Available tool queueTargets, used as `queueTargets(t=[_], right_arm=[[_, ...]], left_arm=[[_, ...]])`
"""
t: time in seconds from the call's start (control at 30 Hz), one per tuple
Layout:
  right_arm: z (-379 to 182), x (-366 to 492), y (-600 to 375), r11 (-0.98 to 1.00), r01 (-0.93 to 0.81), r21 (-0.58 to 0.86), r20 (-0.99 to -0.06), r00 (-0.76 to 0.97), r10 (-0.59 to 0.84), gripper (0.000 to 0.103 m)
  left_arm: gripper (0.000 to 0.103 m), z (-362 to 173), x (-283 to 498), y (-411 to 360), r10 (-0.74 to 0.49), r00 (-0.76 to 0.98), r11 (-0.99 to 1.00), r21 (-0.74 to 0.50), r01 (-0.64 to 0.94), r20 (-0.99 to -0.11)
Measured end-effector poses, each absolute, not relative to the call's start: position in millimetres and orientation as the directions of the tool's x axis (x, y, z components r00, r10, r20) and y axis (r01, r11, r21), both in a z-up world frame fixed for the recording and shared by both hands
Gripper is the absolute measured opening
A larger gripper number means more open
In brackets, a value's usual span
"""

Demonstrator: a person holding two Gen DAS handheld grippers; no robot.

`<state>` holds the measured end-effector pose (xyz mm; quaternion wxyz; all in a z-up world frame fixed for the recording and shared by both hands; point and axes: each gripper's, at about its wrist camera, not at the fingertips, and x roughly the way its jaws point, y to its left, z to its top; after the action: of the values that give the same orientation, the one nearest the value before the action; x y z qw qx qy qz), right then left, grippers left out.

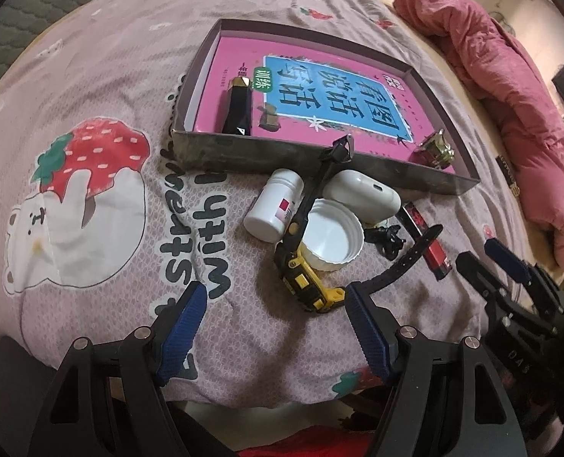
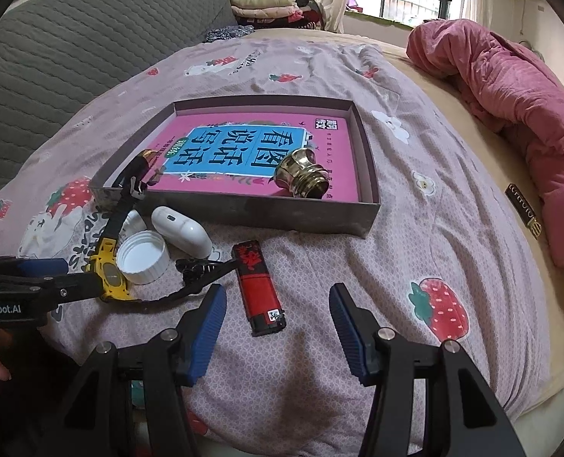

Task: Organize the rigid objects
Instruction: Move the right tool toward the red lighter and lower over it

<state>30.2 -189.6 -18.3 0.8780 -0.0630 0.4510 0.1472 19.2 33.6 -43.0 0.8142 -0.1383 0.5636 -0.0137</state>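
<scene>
Red lighter (image 2: 259,288) on bedspread just ahead between right claw (image 2: 278,304) pads, jaws wide apart, holding nothing, left claw (image 1: 276,304) likewise wide, empty

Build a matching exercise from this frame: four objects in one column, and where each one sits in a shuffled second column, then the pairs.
Things
1. gold bottle cap
2. lighter
3. white lid
4. black tube

Places
A. on the bedspread, right beside the yellow watch
B. in the box, near its front right corner
C. on the bedspread, nearest the right gripper
D. in the box, along its left wall

Pairs: 1-B, 2-C, 3-A, 4-D
</scene>
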Motion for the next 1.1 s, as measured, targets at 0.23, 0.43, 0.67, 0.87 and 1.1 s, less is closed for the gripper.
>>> queueTargets(t=[0.23, 0.43, 0.67, 0.87, 1.1], right_arm=[[-21, 31, -188, 0.948, -0.318, 0.015, -0.810, 0.551, 0.198, 0.056], [-21, 31, -188, 0.948, -0.319, 0.019, -0.811, 0.550, 0.201, 0.056], [-28, 34, -185, 0.945, -0.327, 0.014, -0.820, 0.537, 0.198, 0.056], [-31, 35, -186, 0.946, -0.325, 0.020, -0.822, 0.533, 0.200, 0.056], [-37, 38, -186, 0.943, -0.330, 0.027, -0.830, 0.518, 0.206, 0.056]], left_arm=[[0.076, -49, 26, 29, -0.174, 0.356, 0.957, -0.242, -0.157, -0.918], [0.076, -56, 27, 35, -0.139, 0.344, 0.960, -0.211, -0.182, -0.929], [0.061, -58, 30, 34, -0.145, 0.341, 0.961, -0.215, -0.175, -0.929], [0.042, -63, 35, 30, -0.148, 0.334, 0.959, -0.217, -0.181, -0.931], [0.026, -69, 42, 21, -0.192, 0.330, 0.954, -0.254, -0.157, -0.924]])
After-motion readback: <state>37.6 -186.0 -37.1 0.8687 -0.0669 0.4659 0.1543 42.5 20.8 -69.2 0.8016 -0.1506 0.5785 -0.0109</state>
